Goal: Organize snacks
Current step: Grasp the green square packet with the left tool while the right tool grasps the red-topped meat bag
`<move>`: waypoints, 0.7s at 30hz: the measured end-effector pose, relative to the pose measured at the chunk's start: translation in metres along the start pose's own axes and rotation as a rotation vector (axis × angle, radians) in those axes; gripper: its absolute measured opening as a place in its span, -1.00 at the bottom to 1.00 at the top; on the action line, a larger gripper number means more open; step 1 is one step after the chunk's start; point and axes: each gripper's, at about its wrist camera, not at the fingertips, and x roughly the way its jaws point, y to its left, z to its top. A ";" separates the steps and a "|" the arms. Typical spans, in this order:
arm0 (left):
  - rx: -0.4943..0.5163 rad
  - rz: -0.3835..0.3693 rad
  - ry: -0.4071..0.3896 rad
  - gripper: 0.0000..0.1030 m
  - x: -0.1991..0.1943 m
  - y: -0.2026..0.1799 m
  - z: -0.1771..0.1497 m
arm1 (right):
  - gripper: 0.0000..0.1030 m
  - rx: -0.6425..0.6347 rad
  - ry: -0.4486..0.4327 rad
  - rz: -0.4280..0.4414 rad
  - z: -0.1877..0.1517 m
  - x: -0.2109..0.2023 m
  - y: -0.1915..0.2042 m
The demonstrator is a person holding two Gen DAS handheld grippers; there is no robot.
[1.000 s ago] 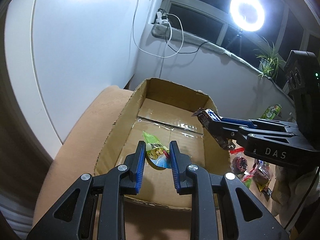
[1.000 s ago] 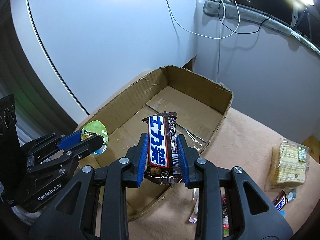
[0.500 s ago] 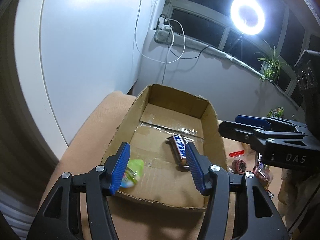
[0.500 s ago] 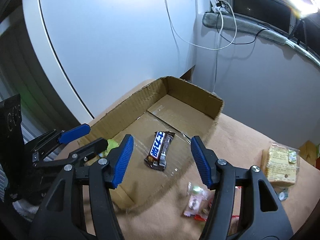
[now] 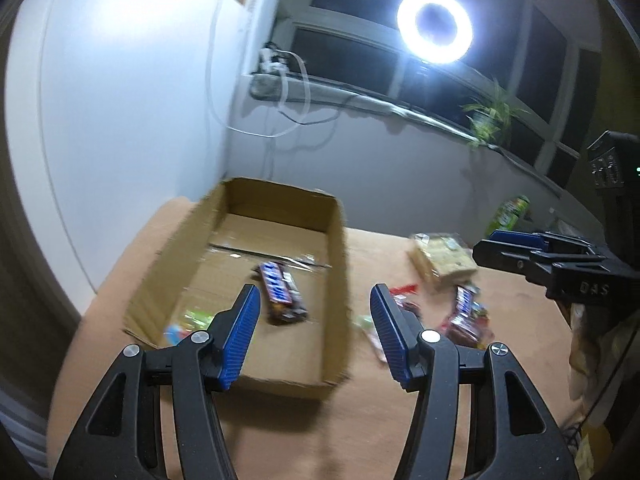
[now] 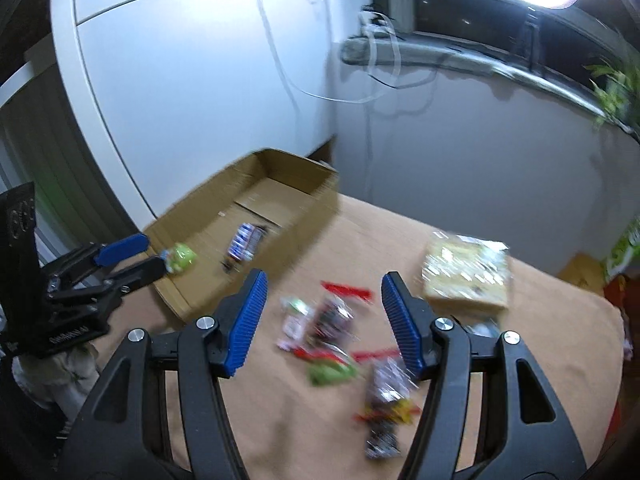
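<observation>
An open cardboard box (image 5: 338, 240) stands on the tan table; it also shows in the right wrist view (image 6: 304, 184). In it lie a chocolate bar (image 5: 282, 294) (image 6: 244, 242) and a green jelly cup (image 5: 192, 320) (image 6: 182, 258). My left gripper (image 5: 314, 316) is open and empty, above the box's near right wall. My right gripper (image 6: 322, 300) is open and empty, above a blurred heap of small snack packets (image 6: 328, 320) to the right of the box. A second chocolate bar (image 5: 464, 312) and a cracker pack (image 5: 440, 256) (image 6: 468, 276) lie on the table.
A green can (image 5: 510, 214) stands at the far right by the wall. A dark and yellow packet (image 6: 386, 408) lies near my right fingers. A ring light (image 5: 434, 26) shines over the windowsill. A white cabinet (image 5: 120, 100) stands left of the box.
Both grippers let go of their snacks, which now lie in the box. Both have pulled back and swung right, the right one over the loose packets.
</observation>
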 end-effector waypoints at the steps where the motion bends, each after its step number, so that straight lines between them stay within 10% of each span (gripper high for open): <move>1: 0.014 -0.016 0.004 0.10 0.000 -0.007 -0.002 | 0.21 0.008 0.007 -0.013 -0.006 -0.003 -0.008; 21: 0.135 -0.237 0.258 -0.48 0.071 -0.088 -0.051 | 0.08 0.051 0.191 0.017 -0.074 0.038 -0.055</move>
